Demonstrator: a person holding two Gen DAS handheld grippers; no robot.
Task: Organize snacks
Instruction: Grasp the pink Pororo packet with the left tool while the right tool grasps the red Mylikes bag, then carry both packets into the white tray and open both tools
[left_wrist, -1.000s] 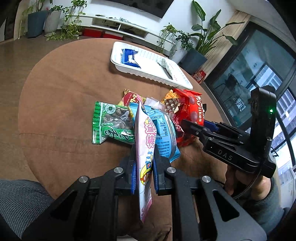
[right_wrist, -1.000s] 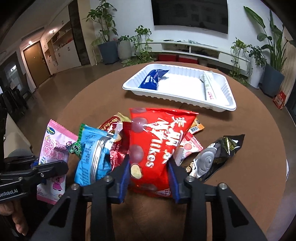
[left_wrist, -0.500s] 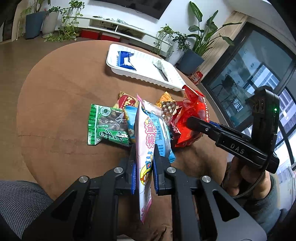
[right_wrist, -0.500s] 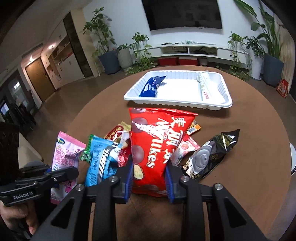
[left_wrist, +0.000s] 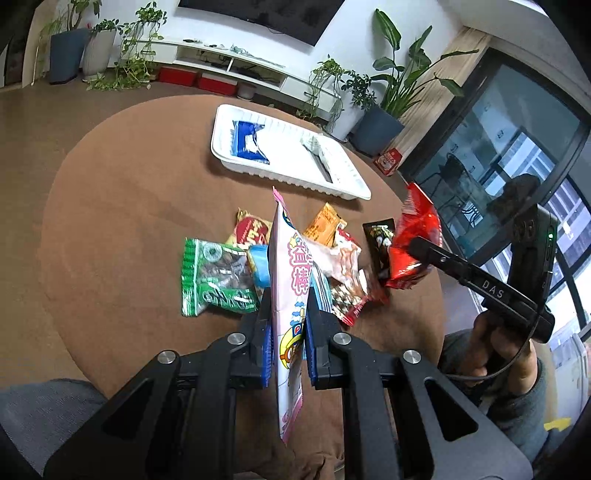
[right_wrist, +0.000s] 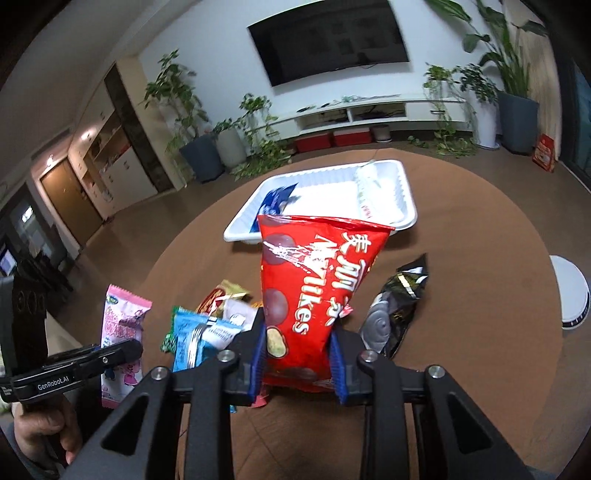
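Snacks, and most of them are not yet sorted: the white tray (left_wrist: 347, 186) at the far side of the round brown surface (left_wrist: 122, 206) holds only two so far, a blue packet (left_wrist: 248, 143) at its left end and a long pale stick pack (left_wrist: 317, 155) towards its right. That is the done part. Everything else is either in your tools or loose in the pile near you.

Going left to right across that pile: a green bag of nuts (left_wrist: 212, 282) lies flat at the left edge, with a light blue packet (left_wrist: 258, 267) tucked against it and a red-and-yellow packet (left_wrist: 253, 232) just behind. Your left tool (left_wrist: 288, 334) is clamped tight on the pink pouch (left_wrist: 291, 280), which stands edge-on and upright between the blue pads. Beyond it an orange packet (left_wrist: 325, 225) and a clear red-trimmed bag (left_wrist: 345, 275) overlap on the surface, and a black packet (left_wrist: 380, 243) lies just to their right.

At the right, your right tool (right_wrist: 298, 360) has just been closing, and its pads now press on the red chocolate bag (right_wrist: 314, 288), which is lifted clear of the pile with its top pointing toward the tray.

So you're early on, I'd say: two in, two in hand, and six or so that I can count left on the surface, with perhaps more hidden.
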